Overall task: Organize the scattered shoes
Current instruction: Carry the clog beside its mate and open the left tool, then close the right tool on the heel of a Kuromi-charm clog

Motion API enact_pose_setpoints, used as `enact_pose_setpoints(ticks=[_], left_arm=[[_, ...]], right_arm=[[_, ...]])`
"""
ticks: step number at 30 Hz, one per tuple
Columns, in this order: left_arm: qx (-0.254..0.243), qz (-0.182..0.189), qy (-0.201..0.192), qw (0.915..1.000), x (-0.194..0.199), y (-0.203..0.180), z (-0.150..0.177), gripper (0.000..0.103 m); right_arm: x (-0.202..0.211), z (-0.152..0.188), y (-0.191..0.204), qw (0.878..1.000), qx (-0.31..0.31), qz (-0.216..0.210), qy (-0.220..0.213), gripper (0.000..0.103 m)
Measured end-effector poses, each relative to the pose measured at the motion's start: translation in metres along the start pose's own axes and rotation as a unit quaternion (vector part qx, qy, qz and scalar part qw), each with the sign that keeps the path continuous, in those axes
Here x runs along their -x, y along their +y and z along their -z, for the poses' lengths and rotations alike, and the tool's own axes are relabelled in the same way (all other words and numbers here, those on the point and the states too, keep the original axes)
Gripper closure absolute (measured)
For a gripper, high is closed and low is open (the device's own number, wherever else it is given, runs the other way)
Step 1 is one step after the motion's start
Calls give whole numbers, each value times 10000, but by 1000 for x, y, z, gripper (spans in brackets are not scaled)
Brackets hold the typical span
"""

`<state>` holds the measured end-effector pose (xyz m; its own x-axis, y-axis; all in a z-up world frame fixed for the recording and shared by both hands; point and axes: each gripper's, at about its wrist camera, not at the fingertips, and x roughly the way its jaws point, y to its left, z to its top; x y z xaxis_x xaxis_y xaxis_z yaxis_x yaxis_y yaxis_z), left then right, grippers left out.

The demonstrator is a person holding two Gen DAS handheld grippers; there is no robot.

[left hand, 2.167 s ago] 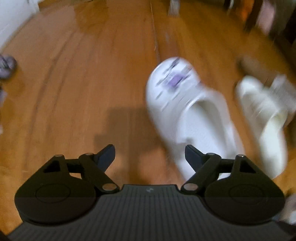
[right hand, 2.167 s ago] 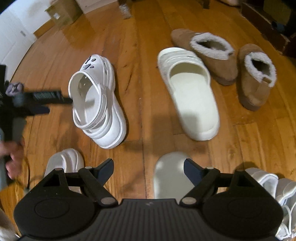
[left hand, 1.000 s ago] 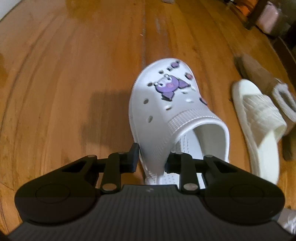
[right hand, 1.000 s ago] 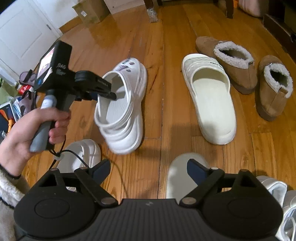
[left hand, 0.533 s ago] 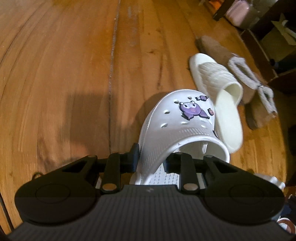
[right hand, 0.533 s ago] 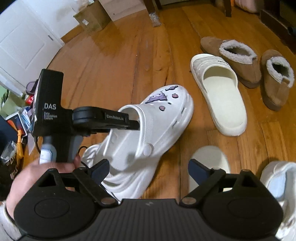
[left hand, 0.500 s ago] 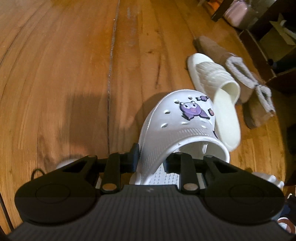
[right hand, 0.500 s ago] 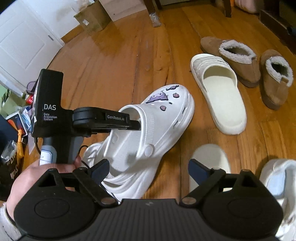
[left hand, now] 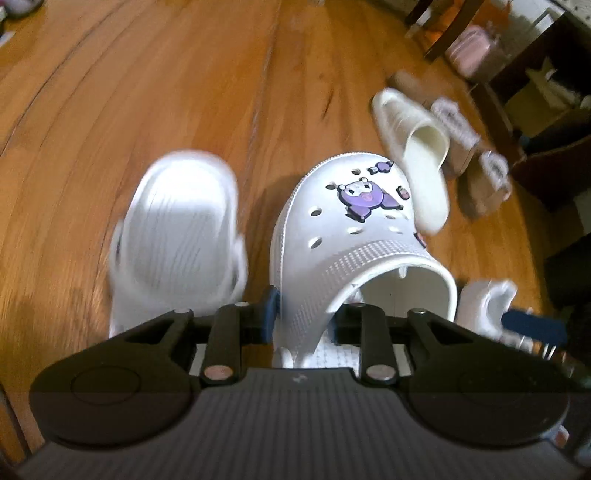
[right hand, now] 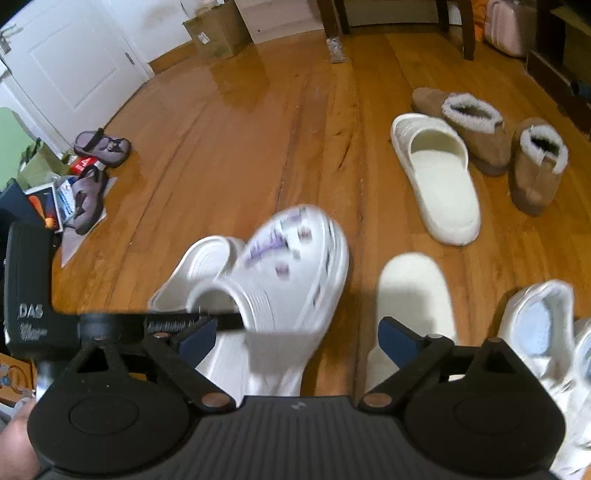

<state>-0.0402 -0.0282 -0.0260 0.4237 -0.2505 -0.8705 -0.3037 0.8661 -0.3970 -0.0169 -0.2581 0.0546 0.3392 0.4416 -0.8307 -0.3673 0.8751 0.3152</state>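
A white clog (left hand: pixel 351 229) with a purple cartoon charm has its heel-side wall between the fingers of my left gripper (left hand: pixel 304 317). The jaws are opening, with the pads still against that wall. In the right wrist view the same clog (right hand: pixel 288 266) is blurred by motion, toe pointing up-right, beside its mate. That matching white clog (left hand: pixel 177 236) lies just to its left on the wood floor. My right gripper (right hand: pixel 295 336) stands open and holds nothing, low over the floor between the clog and a cream slide (right hand: pixel 410 295).
A second cream slide (right hand: pixel 439 181) and two brown fleece-lined slippers (right hand: pixel 469 125) lie at the right. White sneakers (right hand: pixel 543 332) sit at the lower right. Purple sandals (right hand: pixel 103 147) and clutter lie at the left by a white door; a cardboard box (right hand: pixel 218 29) stands behind.
My left gripper has carried the charm clog leftward and down beside the matching white clog, which has now come into the left wrist view. The right gripper drifted slightly and stays open.
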Motion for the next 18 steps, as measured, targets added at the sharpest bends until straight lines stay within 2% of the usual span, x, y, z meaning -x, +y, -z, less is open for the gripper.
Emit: enact_pose_setpoints(ticks=[1, 3, 4, 5, 6, 7, 9, 13, 18], left_arm=[[-11, 7, 6, 10000, -2, 0, 0, 65], [-255, 33, 194, 9995, 9, -1, 9, 56], [-567, 88, 47, 9983, 23, -2, 16, 47], [-800, -38, -45, 9968, 32, -2, 18, 41], [-1029, -173, -133, 9945, 40, -2, 21, 29], [-1050, -196, -148, 9942, 42, -2, 21, 26], [-1021, -126, -235, 9944, 57, 12, 20, 26], [-937, 1, -220, 9954, 65, 27, 12, 26], [-1014, -105, -139, 9947, 63, 40, 10, 20]], right_arm=[[-2, 4, -1, 10000, -51, -44, -26, 8], [-6, 15, -6, 9996, -198, -171, -98, 8], [-8, 20, -7, 9994, -254, -194, -123, 9], [-10, 24, -8, 9993, -298, -190, -140, 9], [-12, 28, -8, 9993, -285, -177, -151, 9], [-14, 31, -7, 9995, -216, -171, -142, 10], [-14, 34, -3, 9999, -38, -127, -107, 10], [-9, 35, 12, 9992, 354, 62, -152, 10], [-12, 39, 36, 9967, 787, 168, -130, 10]])
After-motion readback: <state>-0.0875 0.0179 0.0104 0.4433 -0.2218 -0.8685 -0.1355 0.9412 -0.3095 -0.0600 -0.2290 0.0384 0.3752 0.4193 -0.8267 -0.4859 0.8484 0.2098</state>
